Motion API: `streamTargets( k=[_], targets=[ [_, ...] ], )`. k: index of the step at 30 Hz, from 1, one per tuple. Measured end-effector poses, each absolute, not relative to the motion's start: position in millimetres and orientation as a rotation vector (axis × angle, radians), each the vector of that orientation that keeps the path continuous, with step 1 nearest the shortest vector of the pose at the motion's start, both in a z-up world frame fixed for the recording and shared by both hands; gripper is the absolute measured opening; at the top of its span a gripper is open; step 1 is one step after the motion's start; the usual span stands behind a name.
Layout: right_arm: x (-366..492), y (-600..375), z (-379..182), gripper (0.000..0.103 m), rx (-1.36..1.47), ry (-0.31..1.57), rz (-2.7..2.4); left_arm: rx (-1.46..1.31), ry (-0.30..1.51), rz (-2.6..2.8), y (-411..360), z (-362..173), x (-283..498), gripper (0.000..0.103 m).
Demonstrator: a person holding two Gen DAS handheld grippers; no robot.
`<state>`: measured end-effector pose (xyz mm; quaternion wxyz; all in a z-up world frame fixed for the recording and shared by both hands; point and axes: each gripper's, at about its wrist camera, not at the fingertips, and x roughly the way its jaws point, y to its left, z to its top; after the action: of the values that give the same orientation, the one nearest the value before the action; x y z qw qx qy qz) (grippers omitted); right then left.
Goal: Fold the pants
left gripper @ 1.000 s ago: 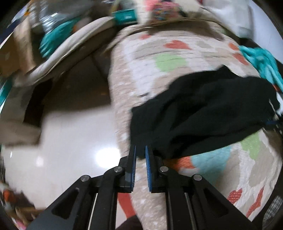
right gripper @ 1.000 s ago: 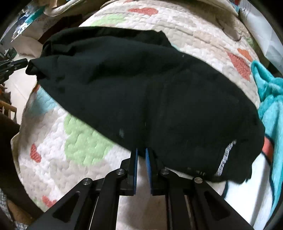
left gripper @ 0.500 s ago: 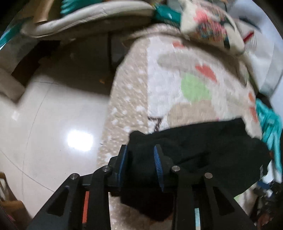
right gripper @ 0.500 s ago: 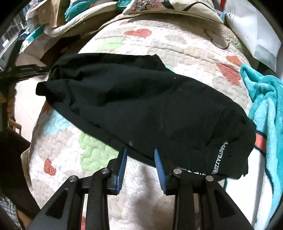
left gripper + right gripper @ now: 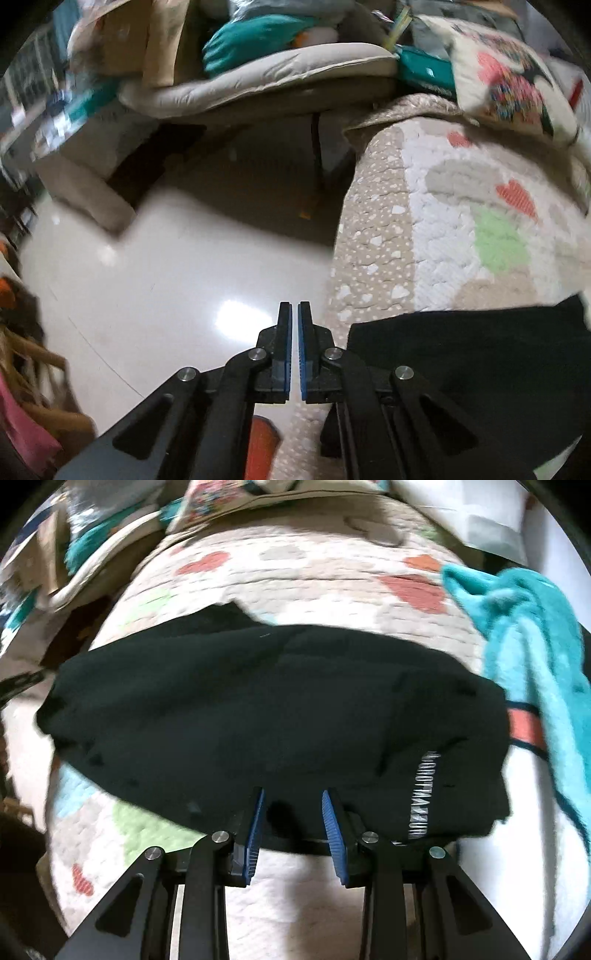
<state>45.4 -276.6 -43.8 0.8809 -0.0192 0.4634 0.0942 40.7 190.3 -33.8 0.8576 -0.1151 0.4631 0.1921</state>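
The black pants (image 5: 266, 709) lie in a folded heap across a quilted bedspread (image 5: 332, 565) with heart patches. White lettering runs along their right side. My right gripper (image 5: 293, 801) is open, its blue pads at the near edge of the pants, nothing between them. In the left wrist view the pants (image 5: 480, 362) lie at the lower right on the bed's edge. My left gripper (image 5: 294, 317) is shut and empty, just left of the pants, over the floor.
A teal towel (image 5: 535, 657) lies on the bed right of the pants. A patterned pillow (image 5: 517, 81) sits at the bed's head. A glossy tile floor (image 5: 166, 288) is left of the bed, with a cushioned bench (image 5: 277, 74) piled with things beyond.
My left gripper has let go of the pants' end, shut, and moved left off the bed's edge. My right gripper has opened wider and moved in to the pants' near edge.
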Motion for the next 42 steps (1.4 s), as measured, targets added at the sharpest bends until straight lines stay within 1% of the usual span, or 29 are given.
streamTargets(
  k=[3, 5, 8, 11, 13, 14, 15, 17, 18, 19, 20, 21, 22, 23, 25, 27, 30, 31, 32, 34, 38, 42],
  targets=[
    [48.2, -305.3, -33.8, 0.036, 0.094, 0.924, 0.126, -0.359, 0.93, 0.347, 197.3, -23.9, 28.6, 0.003],
    [46.8, -328.1, -26.5, 0.04, 0.19, 0.884, 0.076, -0.382, 0.904, 0.304, 189.8, -16.6, 21.4, 0.004],
    [44.0, -355.3, -23.3, 0.041, 0.297, 0.853, 0.017, -0.406, 0.889, 0.188, 165.7, -10.6, 16.3, 0.011],
    [42.8, -360.1, -29.1, 0.042, 0.374, 0.861, 0.07, -0.386, 0.905, 0.053, 136.8, -8.0, 15.3, 0.012],
    [45.1, -347.5, -31.3, 0.041, 0.405, 0.871, 0.191, -0.36, 0.941, -0.017, 119.7, -13.2, 16.5, 0.016],
    [48.0, -338.4, -34.6, 0.041, 0.413, 0.89, 0.251, -0.345, 0.982, -0.041, 111.7, -19.4, 19.1, 0.025],
    [51.1, -331.5, -38.4, 0.041, 0.396, 0.913, 0.263, -0.325, 1.033, -0.044, 106.1, -27.8, 21.8, 0.032],
    [58.9, -324.5, -53.0, 0.041, 0.304, 0.989, 0.148, -0.272, 1.159, -0.021, 97.0, -50.6, 24.3, 0.032],
    [61.7, -327.4, -61.9, 0.039, 0.256, 1.028, 0.054, -0.237, 1.22, -0.026, 93.2, -61.2, 24.6, 0.034],
    [63.0, -331.7, -67.5, 0.03, 0.237, 1.047, -0.001, -0.192, 1.209, -0.039, 89.3, -61.6, 21.7, 0.034],
    [62.6, -338.9, -68.7, 0.017, 0.252, 1.048, -0.038, -0.125, 1.2, -0.033, 84.1, -58.1, 18.5, 0.041],
    [61.7, -343.9, -67.1, 0.014, 0.275, 1.048, -0.055, -0.067, 1.204, -0.021, 80.3, -56.3, 16.0, 0.048],
    [60.3, -345.7, -65.1, 0.012, 0.279, 1.045, -0.072, -0.026, 1.205, -0.022, 77.6, -55.8, 12.3, 0.049],
    [59.1, -343.7, -62.8, 0.012, 0.244, 1.037, -0.111, 0.01, 1.222, -0.021, 75.0, -57.2, 8.8, 0.052],
    [56.8, -337.3, -63.2, 0.012, 0.189, 1.032, -0.132, 0.053, 1.248, -0.042, 74.8, -58.3, 2.5, 0.053],
    [51.5, -323.1, -57.6, 0.012, 0.1, 1.022, -0.17, 0.035, 1.279, -0.057, 81.3, -57.3, -3.1, 0.053],
    [41.9, -297.2, -30.2, 0.022, 0.011, 0.926, -0.158, -0.077, 1.27, -0.075, 97.7, -48.3, -8.1, 0.053],
    [41.7, -286.2, -17.6, 0.03, 0.003, 0.885, -0.096, -0.128, 1.236, -0.085, 103.2, -40.3, -7.3, 0.053],
    [45.8, -271.0, -1.9, 0.045, 0.0, 0.839, 0.006, -0.163, 1.209, -0.086, 106.8, -34.6, -6.2, 0.053],
    [63.0, -247.4, 16.1, 0.059, -0.007, 0.787, 0.152, -0.253, 1.145, -0.088, 115.4, -23.5, -4.9, 0.053],
    [117.1, -212.2, 16.3, 0.059, -0.044, 0.793, 0.29, -0.432, 1.078, -0.109, 132.3, -16.4, 1.3, 0.053],
    [158.8, -188.5, 0.4, 0.059, -0.068, 0.833, 0.329, -0.517, 1.055, -0.096, 143.1, -18.3, 10.9, 0.053]
  ],
)
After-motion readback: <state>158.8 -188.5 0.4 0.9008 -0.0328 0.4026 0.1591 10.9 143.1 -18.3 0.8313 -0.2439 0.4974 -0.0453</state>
